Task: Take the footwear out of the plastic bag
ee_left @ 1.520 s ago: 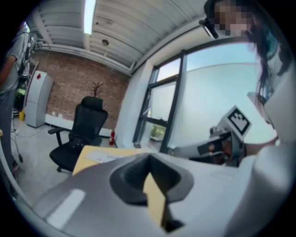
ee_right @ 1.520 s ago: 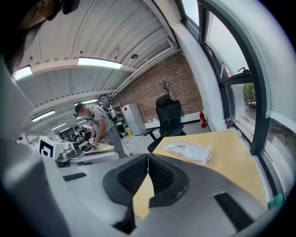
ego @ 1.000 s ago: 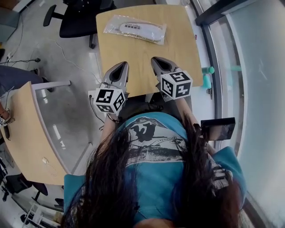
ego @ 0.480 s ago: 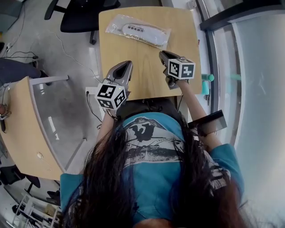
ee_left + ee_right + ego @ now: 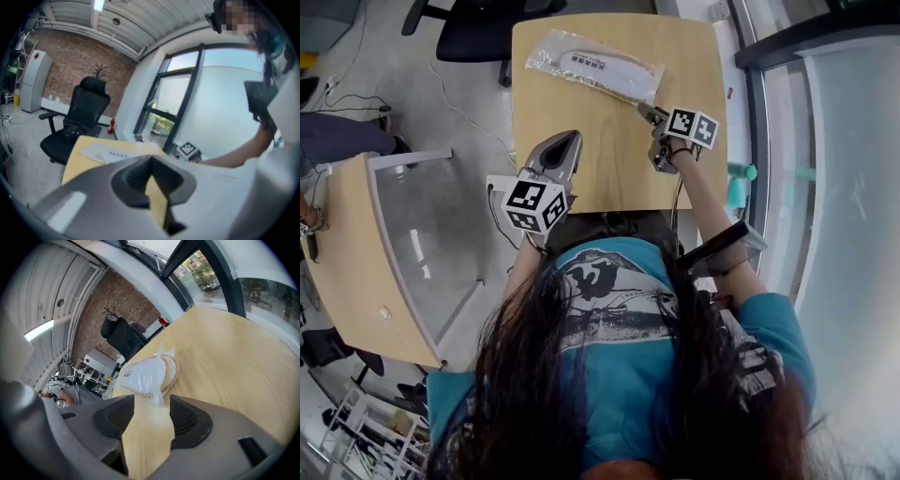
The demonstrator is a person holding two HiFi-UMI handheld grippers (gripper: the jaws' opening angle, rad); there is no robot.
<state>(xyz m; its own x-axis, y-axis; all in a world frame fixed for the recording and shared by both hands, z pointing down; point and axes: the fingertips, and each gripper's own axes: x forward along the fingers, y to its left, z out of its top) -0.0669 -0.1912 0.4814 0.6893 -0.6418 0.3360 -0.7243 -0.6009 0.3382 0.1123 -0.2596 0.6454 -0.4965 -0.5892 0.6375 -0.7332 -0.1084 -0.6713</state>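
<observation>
The plastic bag [image 5: 542,56] veils the pale footwear [image 5: 596,64] inside; shape unclear.

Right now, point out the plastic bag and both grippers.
plastic bag [image 5: 592,64]: head view, its middle.
left gripper [image 5: 568,139]: head view, tip of its shut fingers.
right gripper [image 5: 151,405]: right gripper view, between fingers that just opened, the bag's corner between them.

On the plastic bag [image 5: 592,66] the print [image 5: 584,59] is too small to read — the footwear [image 5: 169,369] inside shows only dimly. The far black chair [image 5: 473,33] is cut off by the picture's edge.
</observation>
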